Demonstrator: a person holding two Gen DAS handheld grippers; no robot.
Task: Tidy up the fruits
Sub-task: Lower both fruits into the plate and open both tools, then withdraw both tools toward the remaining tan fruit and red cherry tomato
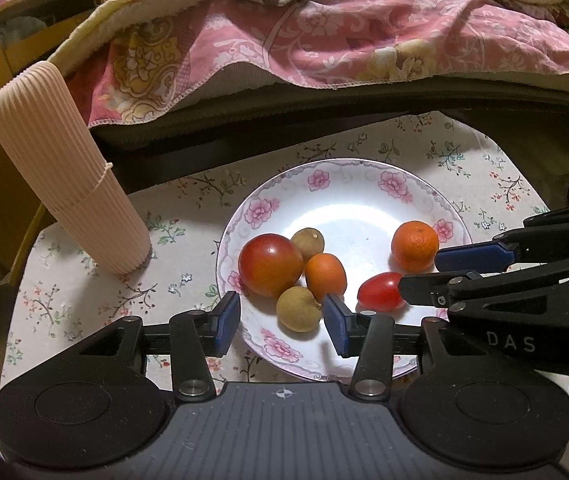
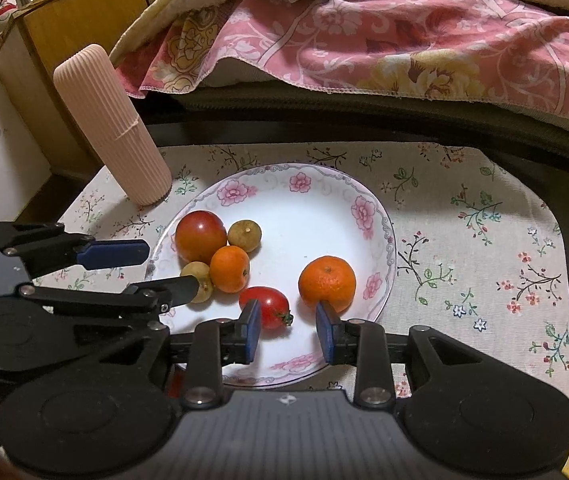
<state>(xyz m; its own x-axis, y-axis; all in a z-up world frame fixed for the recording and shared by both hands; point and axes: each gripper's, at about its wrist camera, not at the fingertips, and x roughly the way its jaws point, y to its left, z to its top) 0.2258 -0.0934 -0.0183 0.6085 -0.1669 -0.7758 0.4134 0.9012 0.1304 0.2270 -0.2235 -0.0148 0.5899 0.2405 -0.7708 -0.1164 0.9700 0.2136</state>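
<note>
Here a white plate with pink flowers round its rim sits on a flowered cloth, and all the fruit lies inside it; a large tomato sits at the left of the plate, touching a small brown fruit behind it, a little orange fruit to its right and a second brown fruit in front; these four make a tight cluster; a small red tomato lies apart to the right of them, and a mandarin sits alone further right, near the rim; the left gripper hangs over the near edge of the plate with its blue pads moderately apart, and the front brown fruit lies in the gap between them, not pressed by either pad; the right gripper is over the near right part of the plate, its pads set rather narrow with only bare plate between them; the small red tomato lies just beyond its left pad and the mandarin just beyond its right pad, and neither is held; a ribbed, pale pink tube stands on the cloth left of the plate; a pink patterned blanket hangs over the edge of a bed behind.
</note>
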